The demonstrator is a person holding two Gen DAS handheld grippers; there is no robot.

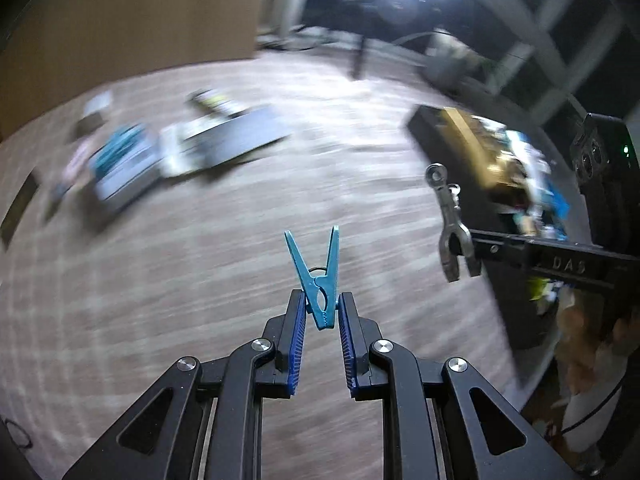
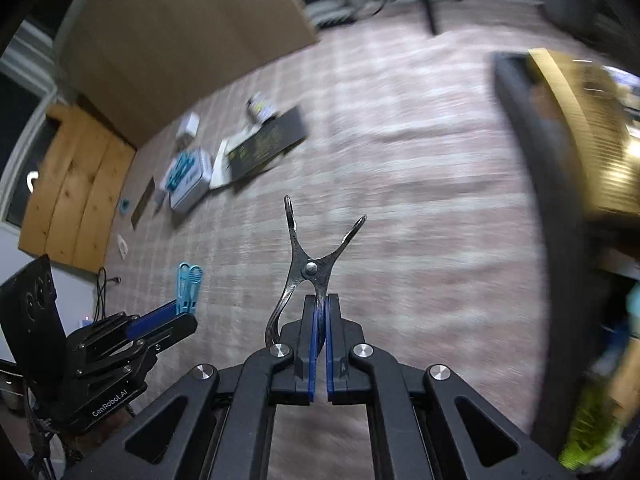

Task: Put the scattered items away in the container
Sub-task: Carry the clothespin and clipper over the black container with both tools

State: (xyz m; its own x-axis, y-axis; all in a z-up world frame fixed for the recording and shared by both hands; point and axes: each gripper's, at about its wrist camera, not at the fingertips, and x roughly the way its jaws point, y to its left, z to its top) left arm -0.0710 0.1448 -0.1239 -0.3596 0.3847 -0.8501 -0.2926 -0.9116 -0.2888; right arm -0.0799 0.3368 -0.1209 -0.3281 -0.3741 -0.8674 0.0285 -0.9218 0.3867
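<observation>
Carrying two clips toward the container: each gripper is clenched on one.

Your left gripper (image 1: 322,310) pinches a blue clothespin (image 1: 318,276) near its tip only; your right gripper (image 2: 321,312) is shut tight on one handle of a metal clip (image 2: 308,264), which hangs off-centre. The dark container (image 1: 460,160) lies ahead to the right, already crowded, while a boxes pile (image 2: 224,160) waits on the rug (image 1: 240,260). Judged risk: a quick swing may twist either clip loose, or a release over the rim may drop it outside.
</observation>
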